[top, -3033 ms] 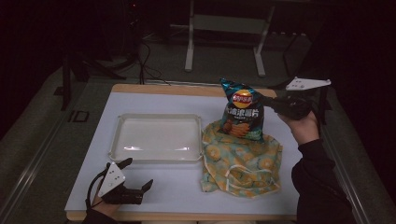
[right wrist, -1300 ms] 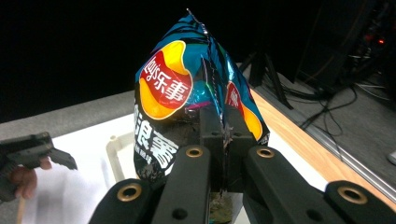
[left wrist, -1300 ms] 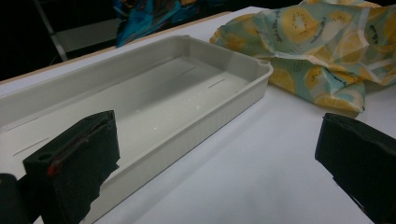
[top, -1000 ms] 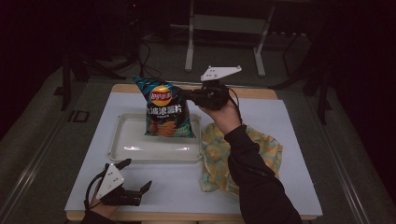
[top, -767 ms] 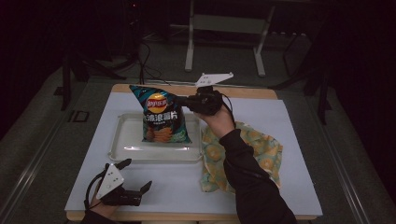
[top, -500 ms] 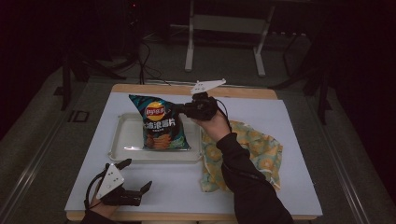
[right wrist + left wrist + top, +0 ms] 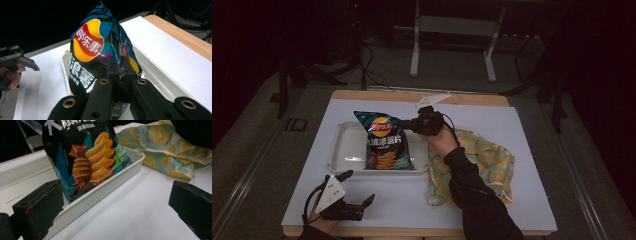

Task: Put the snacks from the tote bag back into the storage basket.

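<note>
Leftmost, at the lower left of the high view, the left gripper [image 7: 354, 191] rests on the white desk [image 7: 522, 130] with its jaws spread wide and nothing between them; in the left gripper view its blocky black pads [image 7: 40, 206] look matt and slightly rough. Right of it, across the middle left of the frame, lies the shallow white rectangular plastic tray [image 7: 343, 150], smooth, with rounded corners and a raised rim. Inside its right half stands the glossy blue-and-black foil crisp bag [image 7: 383, 146], puffed and crinkled, printed with a red-and-yellow logo and wavy crisps; its lower edge appears to touch the tray floor while the top leans towards the right gripper. At centre, the right gripper [image 7: 412, 123] is clamped on the bag's upper side seam, the foil pinched flat between the closed jaws, as the right gripper view confirms. Judged from this, the placing is nearly done: the bag is in the tray, and releasing and withdrawing remain. Farthest right, a soft, rumpled cloth with a yellow citrus print [image 7: 482, 160] lies loose on the desk, just beside the tray.
</note>
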`<action>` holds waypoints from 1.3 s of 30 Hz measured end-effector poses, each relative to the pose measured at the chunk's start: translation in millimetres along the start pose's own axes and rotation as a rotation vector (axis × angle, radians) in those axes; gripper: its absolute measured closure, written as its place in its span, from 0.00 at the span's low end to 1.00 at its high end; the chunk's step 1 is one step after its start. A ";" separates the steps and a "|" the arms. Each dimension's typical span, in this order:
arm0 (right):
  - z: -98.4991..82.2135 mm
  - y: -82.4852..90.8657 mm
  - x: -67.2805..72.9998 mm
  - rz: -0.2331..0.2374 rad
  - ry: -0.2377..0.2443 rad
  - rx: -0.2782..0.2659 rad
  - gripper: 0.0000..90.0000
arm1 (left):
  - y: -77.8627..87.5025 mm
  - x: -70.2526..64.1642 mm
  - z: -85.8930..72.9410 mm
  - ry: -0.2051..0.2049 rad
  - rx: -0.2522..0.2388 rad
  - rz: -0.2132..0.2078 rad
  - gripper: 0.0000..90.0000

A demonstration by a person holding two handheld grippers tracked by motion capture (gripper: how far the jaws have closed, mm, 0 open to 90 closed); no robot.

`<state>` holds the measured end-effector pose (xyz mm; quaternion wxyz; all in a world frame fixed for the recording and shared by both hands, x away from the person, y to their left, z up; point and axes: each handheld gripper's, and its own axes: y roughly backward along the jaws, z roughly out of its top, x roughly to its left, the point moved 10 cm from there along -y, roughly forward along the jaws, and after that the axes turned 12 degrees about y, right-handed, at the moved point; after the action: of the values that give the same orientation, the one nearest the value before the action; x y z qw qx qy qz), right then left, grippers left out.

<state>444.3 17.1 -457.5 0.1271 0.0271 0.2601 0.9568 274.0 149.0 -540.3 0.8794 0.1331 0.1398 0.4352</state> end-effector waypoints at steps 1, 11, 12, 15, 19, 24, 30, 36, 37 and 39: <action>-0.6 0.1 -0.3 0.004 -0.006 -0.002 1.00 | -0.1 0.0 0.0 0.000 0.000 -0.001 0.00; -20.6 -5.2 -17.9 -0.059 -0.029 0.065 1.00 | -0.2 0.1 -0.3 0.000 0.002 0.000 0.00; -22.5 -6.5 -19.6 -0.060 -0.031 0.071 1.00 | -0.4 0.0 -0.4 -0.001 0.002 -0.001 0.00; -27.4 -10.1 -24.5 -0.070 -0.039 0.085 1.00 | -0.3 0.2 -0.3 0.000 0.002 0.001 0.00; -32.0 -12.9 -28.2 -0.083 -0.055 0.089 1.00 | 0.8 1.6 0.0 0.004 -0.001 0.005 0.00; -35.5 -17.7 -34.7 -0.112 -0.052 0.107 0.99 | 0.2 0.1 -0.6 0.002 0.002 0.001 0.00; -42.7 -25.9 -42.5 -0.137 -0.055 0.138 0.99 | 1.0 2.4 -0.3 0.010 0.000 0.006 0.00; -46.0 -31.6 -49.5 -0.163 -0.060 0.142 0.90 | 0.6 1.6 -0.4 0.007 0.001 0.007 0.00; -45.9 -31.4 -51.0 -0.170 -0.061 0.139 0.84 | 0.6 1.5 -0.4 0.007 0.001 0.006 0.00; -45.7 -30.3 -54.0 -0.183 -0.066 0.138 0.77 | 0.6 1.7 -0.5 0.008 0.001 0.006 0.00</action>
<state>498.0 6.0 -511.5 0.2203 0.0433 0.3225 0.9195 274.4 150.7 -540.8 0.8775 0.1323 0.1433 0.4382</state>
